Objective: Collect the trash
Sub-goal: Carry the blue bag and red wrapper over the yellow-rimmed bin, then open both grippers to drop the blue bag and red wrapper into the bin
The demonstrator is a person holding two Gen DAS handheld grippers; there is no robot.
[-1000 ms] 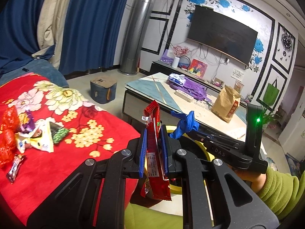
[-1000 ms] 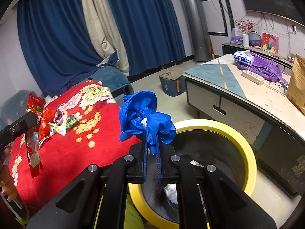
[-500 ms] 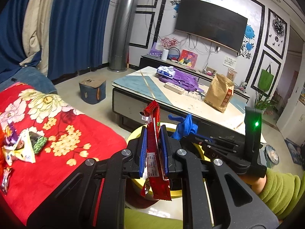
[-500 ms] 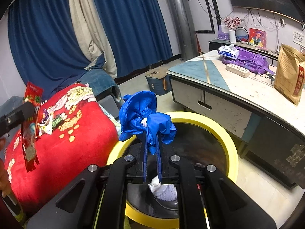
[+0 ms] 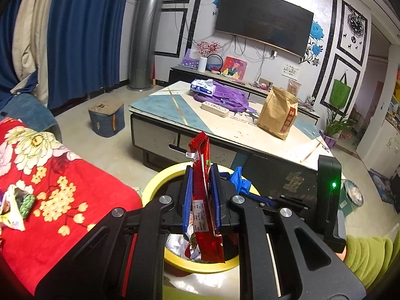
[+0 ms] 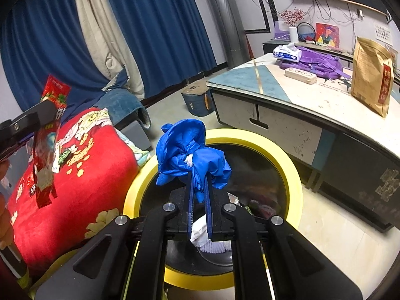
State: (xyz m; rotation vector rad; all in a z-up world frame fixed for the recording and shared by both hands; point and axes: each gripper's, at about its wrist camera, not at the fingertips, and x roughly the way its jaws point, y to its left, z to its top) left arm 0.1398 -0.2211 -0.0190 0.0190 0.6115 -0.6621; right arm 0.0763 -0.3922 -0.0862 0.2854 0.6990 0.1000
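Two claws, each clamped narrow on a piece of trash. The left claw (image 5: 201, 195) grips a long red snack wrapper (image 5: 203, 200) across its middle, the wrapper's long axis upright, its lower end dangling below the jaws. The right claw (image 6: 199, 197) pinches a bunched blue plastic bag (image 6: 190, 155) that bulges above the jaws, with something white showing beneath them.

What the drop turns on is the yellow-rimmed bin (image 6: 287, 165): its open mouth lies directly below and just ahead of the right claw, so the blue bag looks ready to fall straight in. In the left wrist view the same bin (image 5: 160, 182) sits under the left claw too, the wrapper's tail hanging over the near rim side. The right claw seems the better centred of the two. More wrappers (image 5: 17, 205) lie off to the left claw's left, on the red floral blanket (image 5: 62, 175), still to be gathered.
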